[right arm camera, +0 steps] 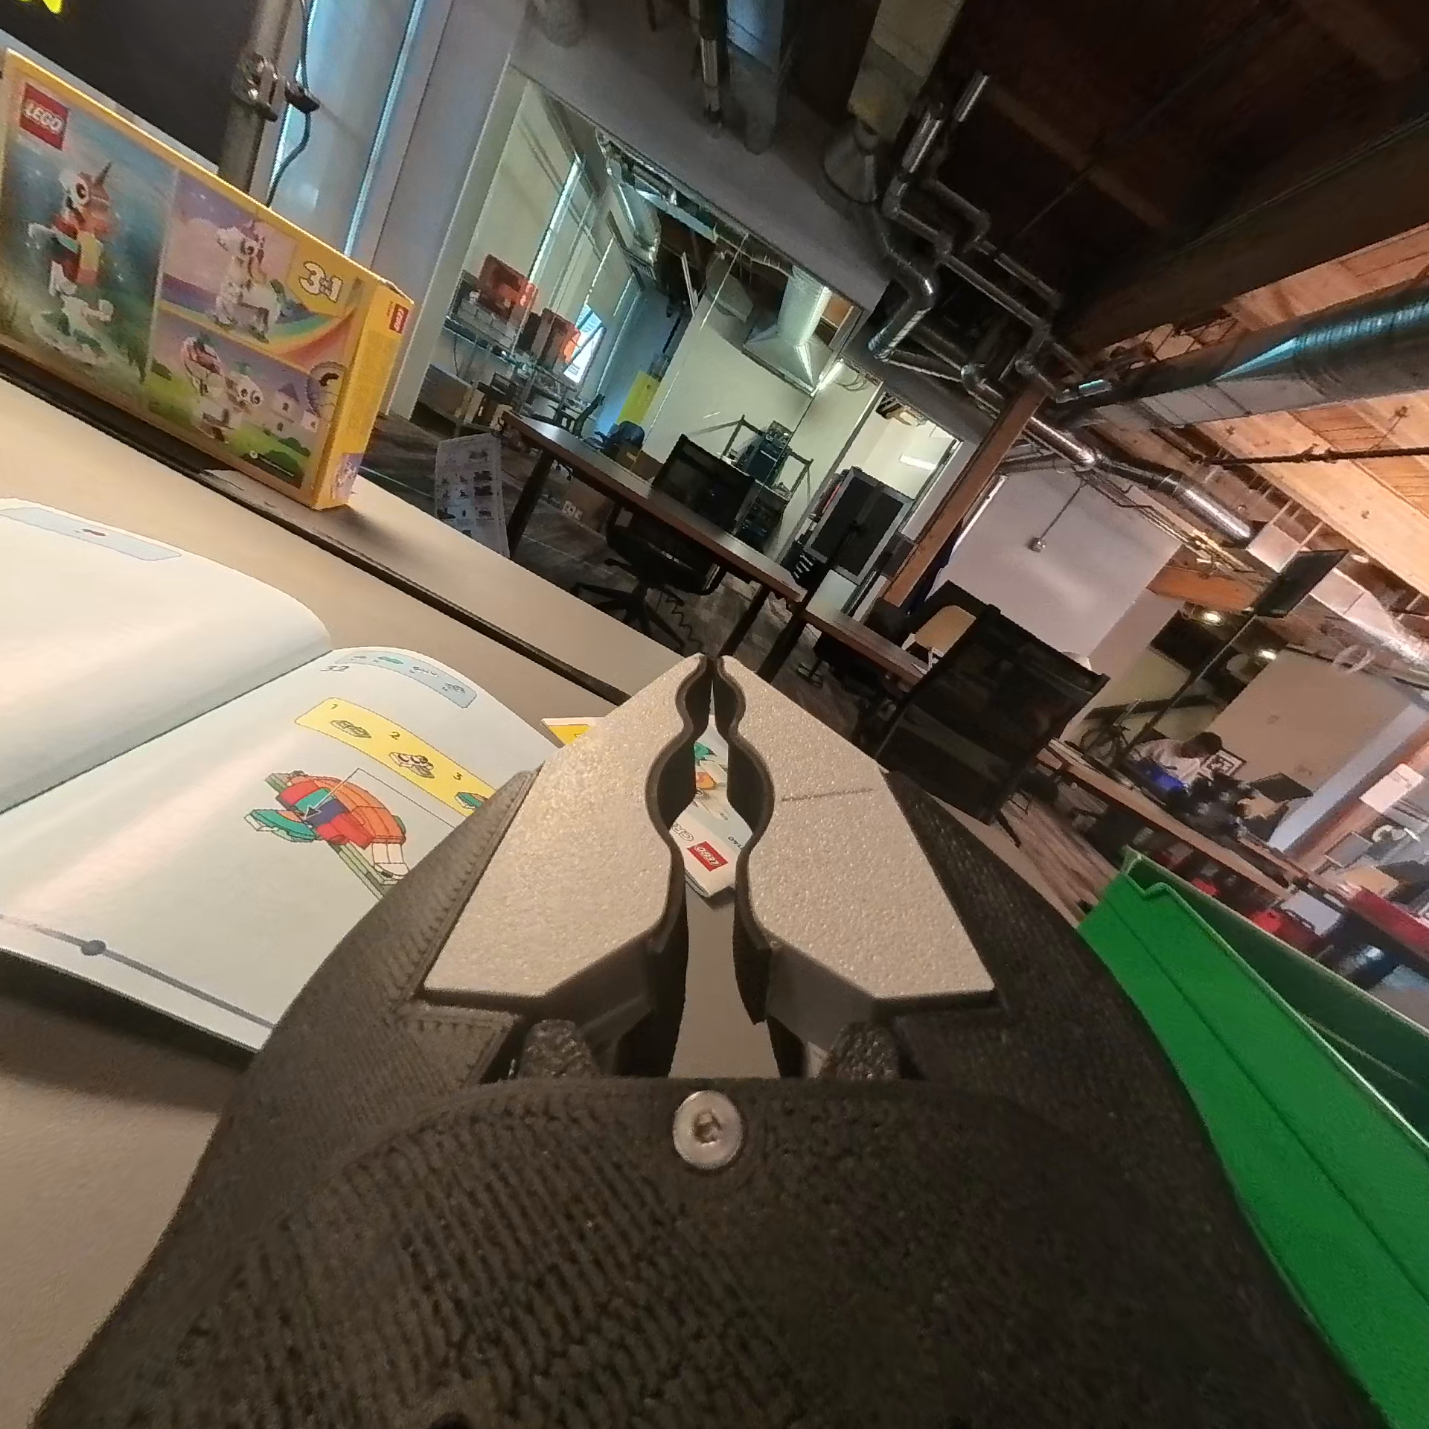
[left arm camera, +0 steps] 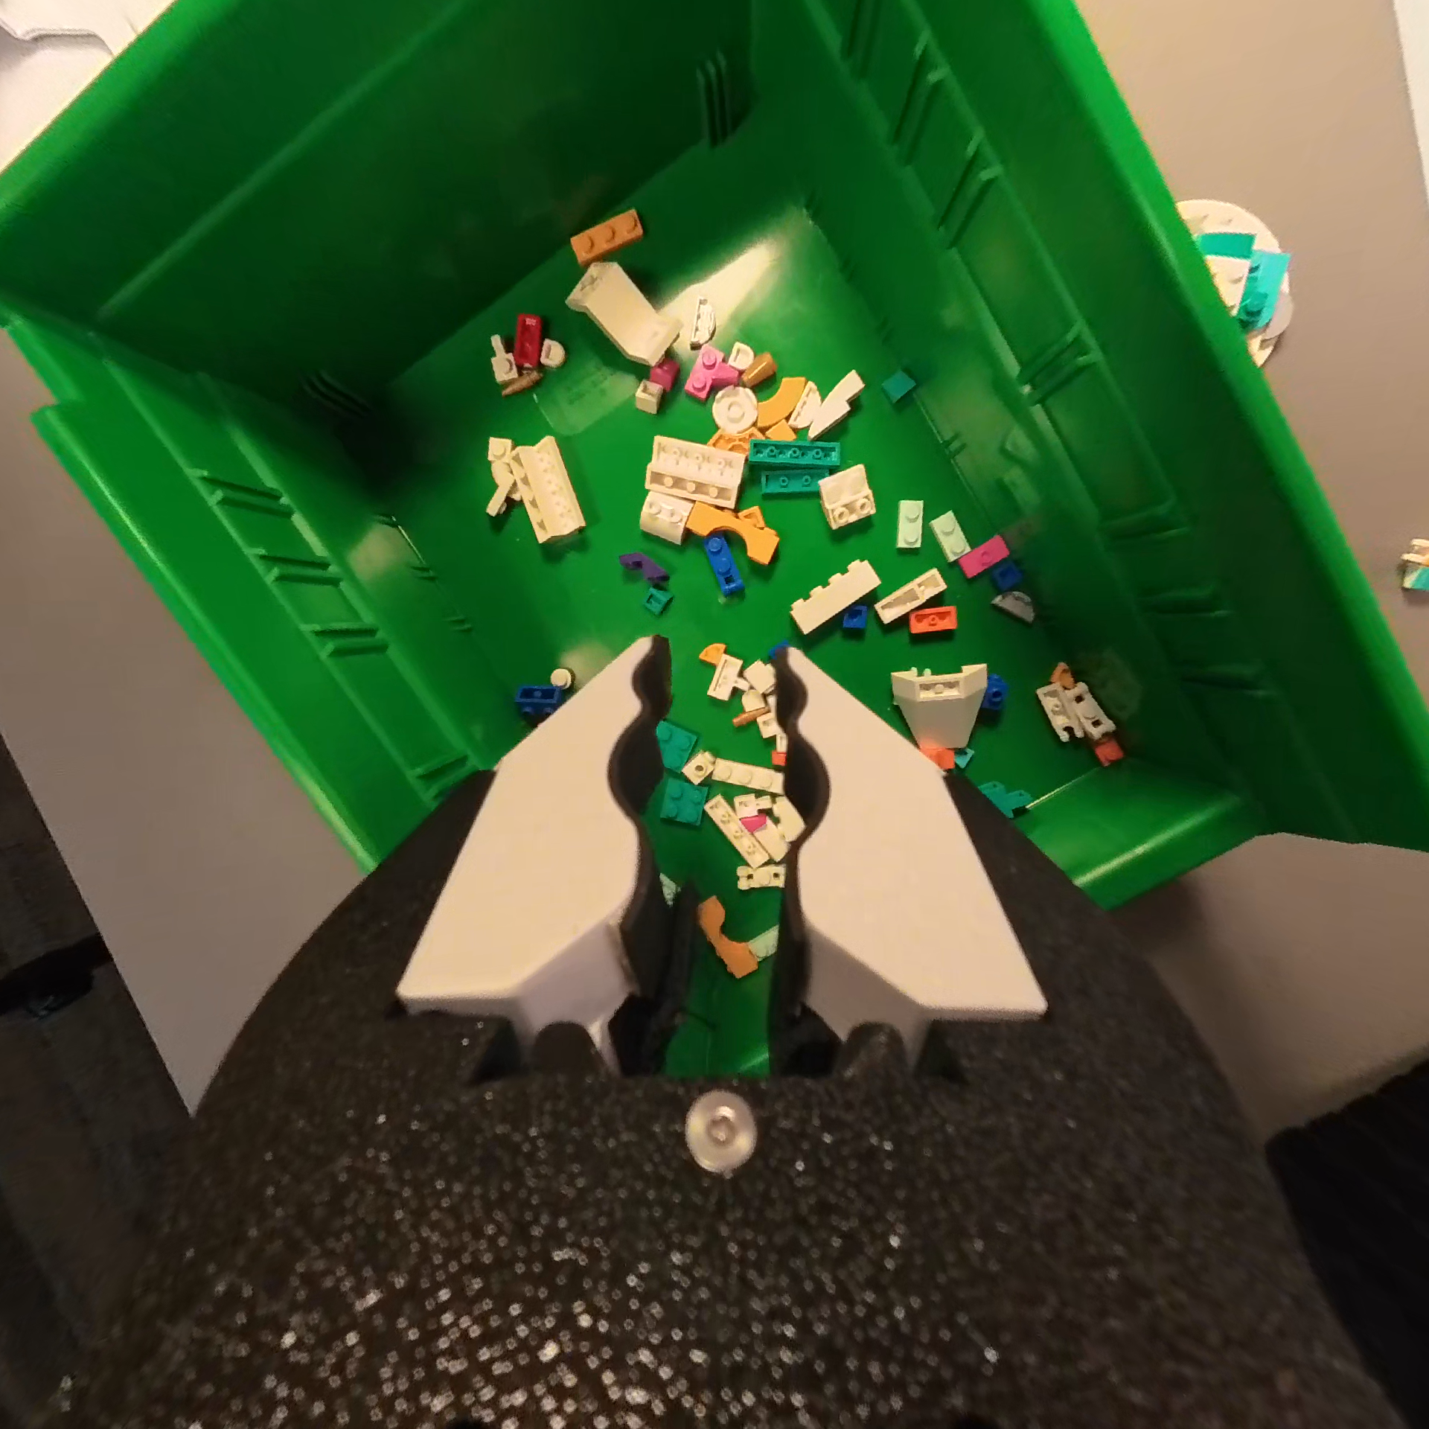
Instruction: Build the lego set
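In the left wrist view a green bin (left arm camera: 309, 232) holds several loose lego pieces in white, teal, orange, pink and blue, among them a white cluster (left arm camera: 694, 472). My left gripper (left arm camera: 719, 657) is open and empty, held above the bin's near part over small white and teal pieces (left arm camera: 742, 773). In the right wrist view my right gripper (right arm camera: 711, 666) is shut with nothing between its tips, low over the table and pointing past an open instruction booklet (right arm camera: 232, 773). The bin's green wall (right arm camera: 1237, 1044) is at its right.
A yellow lego box (right arm camera: 193, 309) stands at the table's far left. A small partly built white and teal assembly (left arm camera: 1245, 286) lies on the table beyond the bin's right wall, with another small piece (left arm camera: 1419, 557) near it. Desks and chairs stand behind. The gap from one gripper's tips to the other's is roughly 50 cm.
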